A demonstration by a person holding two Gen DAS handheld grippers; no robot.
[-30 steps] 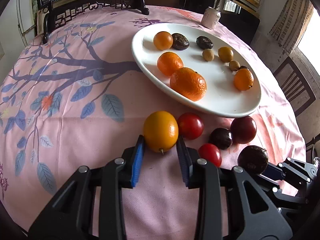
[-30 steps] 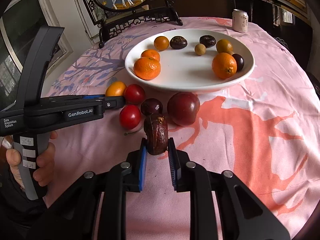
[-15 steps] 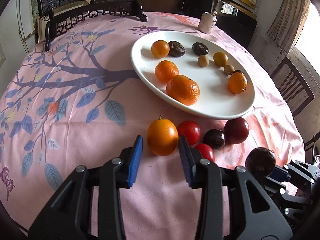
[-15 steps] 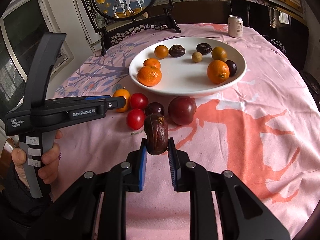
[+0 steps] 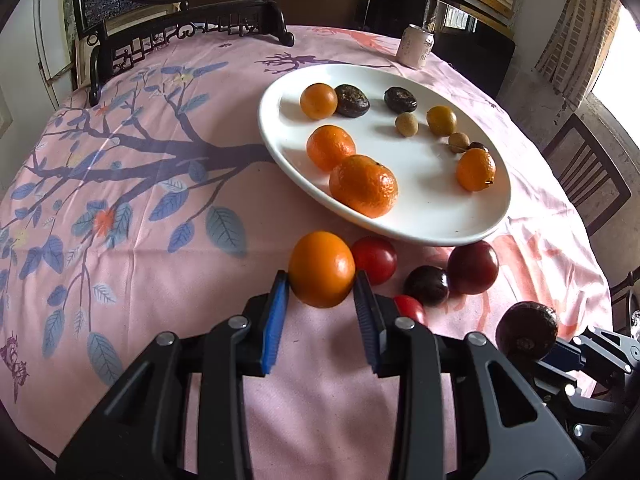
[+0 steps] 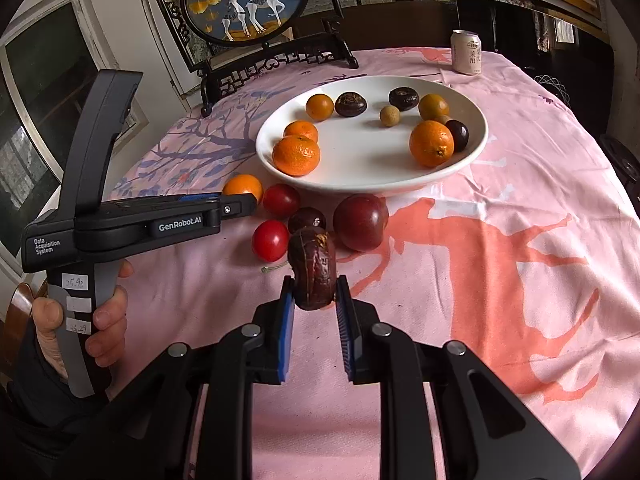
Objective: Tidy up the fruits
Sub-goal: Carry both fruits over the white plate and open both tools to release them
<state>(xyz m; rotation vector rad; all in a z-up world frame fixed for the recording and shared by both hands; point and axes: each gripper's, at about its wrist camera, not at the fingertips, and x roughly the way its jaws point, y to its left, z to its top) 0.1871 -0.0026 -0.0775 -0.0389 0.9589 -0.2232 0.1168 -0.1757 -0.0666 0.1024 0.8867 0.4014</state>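
Note:
My left gripper (image 5: pixel 321 292) is shut on an orange fruit (image 5: pixel 321 268) and holds it above the cloth near the white plate (image 5: pixel 440 224). My right gripper (image 6: pixel 314 296) is shut on a wrinkled dark passion fruit (image 6: pixel 313 268), also seen in the left wrist view (image 5: pixel 526 330). The plate (image 6: pixel 360 176) holds several oranges, dark fruits and small brown fruits. On the cloth before it lie two red tomatoes (image 6: pixel 270 240) (image 6: pixel 281 200), a dark plum (image 6: pixel 307 219) and a large red plum (image 6: pixel 361 222).
A drink can (image 6: pixel 466 53) stands behind the plate. A framed deer screen on a dark stand (image 6: pixel 256 12) is at the table's far left. A wooden chair (image 5: pixel 588 180) stands at the right of the round table.
The left gripper has closed on the orange fruit and lifted it off the cloth. The right gripper has stayed shut on the passion fruit and risen a little.

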